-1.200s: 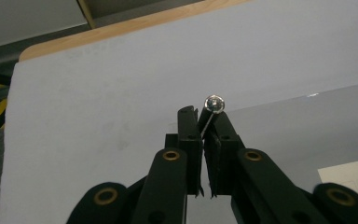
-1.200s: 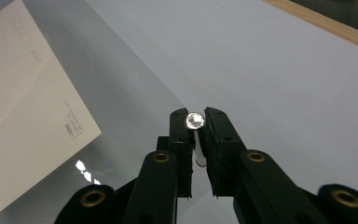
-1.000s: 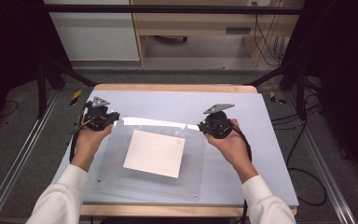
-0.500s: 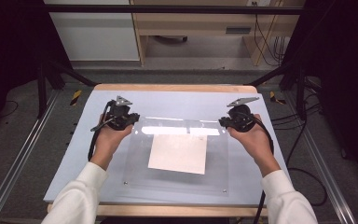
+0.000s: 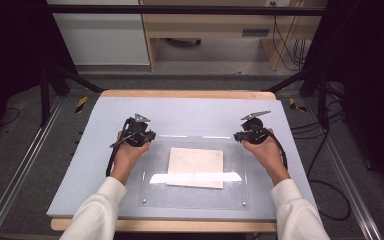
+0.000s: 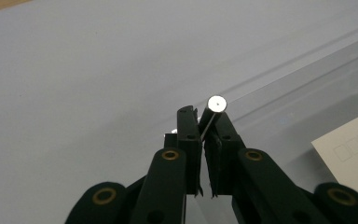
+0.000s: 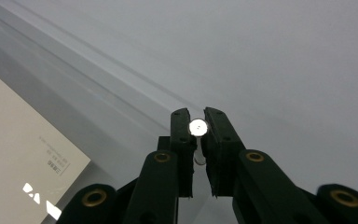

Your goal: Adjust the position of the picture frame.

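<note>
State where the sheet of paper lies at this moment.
In the high view the sheet of paper lies under the clear acrylic plate on the grey table mat, between the left gripper and the right gripper.

Grey-blue counter (image 5: 190, 107) with a wooden edge (image 5: 180, 94) at the far side. Flanked by metal rails, left (image 5: 25, 170) and right (image 5: 350, 190). Yellow-and-black markers (image 5: 81, 103) near the far corners. Black cables (image 5: 325, 200) looping on the floor at right. Beyond, a white cabinet (image 5: 100, 35) beside a wooden desk (image 5: 215, 30).
</note>
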A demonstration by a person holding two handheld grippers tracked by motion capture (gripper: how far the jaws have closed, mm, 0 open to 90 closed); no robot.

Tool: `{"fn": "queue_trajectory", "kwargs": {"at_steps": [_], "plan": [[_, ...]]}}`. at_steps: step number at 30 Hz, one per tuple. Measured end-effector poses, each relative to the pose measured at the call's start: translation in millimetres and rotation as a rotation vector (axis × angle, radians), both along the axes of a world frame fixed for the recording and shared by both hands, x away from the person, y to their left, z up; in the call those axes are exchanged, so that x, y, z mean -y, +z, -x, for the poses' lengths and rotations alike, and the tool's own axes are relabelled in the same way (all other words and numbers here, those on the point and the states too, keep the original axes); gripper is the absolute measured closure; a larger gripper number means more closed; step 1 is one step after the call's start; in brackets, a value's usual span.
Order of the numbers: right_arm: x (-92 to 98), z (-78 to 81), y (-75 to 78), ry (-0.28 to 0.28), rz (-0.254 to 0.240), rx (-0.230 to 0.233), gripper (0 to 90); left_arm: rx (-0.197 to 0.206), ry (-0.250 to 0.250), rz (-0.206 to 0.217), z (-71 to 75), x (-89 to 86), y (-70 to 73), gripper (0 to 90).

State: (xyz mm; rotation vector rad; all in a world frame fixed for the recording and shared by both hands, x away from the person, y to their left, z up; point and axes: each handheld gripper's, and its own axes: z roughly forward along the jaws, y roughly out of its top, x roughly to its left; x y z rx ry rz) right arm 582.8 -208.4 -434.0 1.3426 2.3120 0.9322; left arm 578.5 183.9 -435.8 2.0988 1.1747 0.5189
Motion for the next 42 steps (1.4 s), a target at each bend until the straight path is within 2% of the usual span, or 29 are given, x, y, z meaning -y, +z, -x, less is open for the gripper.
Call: {"fn": "queue_trajectory", "kwargs": {"at_steps": [3, 5, 7, 9, 17, 23, 25, 27, 29, 32, 35, 38, 42], "plan": [[-0.2, -1.2, -5.8, -0.007, -0.013, 0.015, 82.9, 0.001, 0.005, -0.019, 0.0, 0.8, -3.2, 84.6], [-1.0, -0.1, -9.0, -0.013, -0.002, 0.035, 83.3, 0.001, 0.023, -0.001, -0.6, 1.7, -7.3, 84.6], [-1.9, 0.7, -11.5, -0.015, 0.015, 0.04, 83.8, 0.0, 0.022, -0.008, -0.8, 2.2, -10.0, 84.6], [-2.4, 0.8, -13.1, -0.028, 0.006, 0.036, 83.7, -0.002, 0.032, -0.004, -0.6, 2.9, -11.0, 84.6], [-6.8, 1.4, -21.5, -0.058, 0.023, 0.079, 84.6, 0.009, 0.081, 0.004, 1.0, 4.9, -18.2, 84.7], [-6.8, 2.9, -28.0, -0.072, 0.008, 0.097, 82.7, 0.018, 0.088, 0.015, 1.5, 4.7, -23.8, 84.8], [-5.7, 5.8, -28.4, -0.083, 0.018, 0.112, 76.5, 0.015, 0.086, 0.004, 1.6, 5.2, -23.9, 84.8], [-2.4, 10.2, -26.1, -0.082, -0.028, 0.142, 75.9, 0.017, 0.092, 0.019, 1.4, 4.9, -25.4, 84.8], [-1.7, 17.4, -21.0, -0.075, -0.041, 0.177, 72.8, 0.02, 0.094, 0.017, 1.8, 5.3, -25.7, 84.8], [-1.2, 19.7, -19.1, -0.082, -0.022, 0.192, 71.3, 0.022, 0.093, 0.017, 2.2, 4.8, -25.9, 84.8], [-1.1, 19.9, -17.2, -0.09, -0.039, 0.207, 71.1, 0.03, 0.096, 0.021, 3.1, 4.9, -26.9, 84.8], [-2.6, 18.6, -18.4, -0.097, -0.032, 0.202, 72.6, 0.038, 0.095, 0.023, 3.8, 4.5, -27.6, 84.7], [-4.5, 17.6, -20.6, -0.097, -0.02, 0.198, 83.7, 0.06, 0.094, 0.02, 5.9, 4.8, -29.1, 84.6]]}}
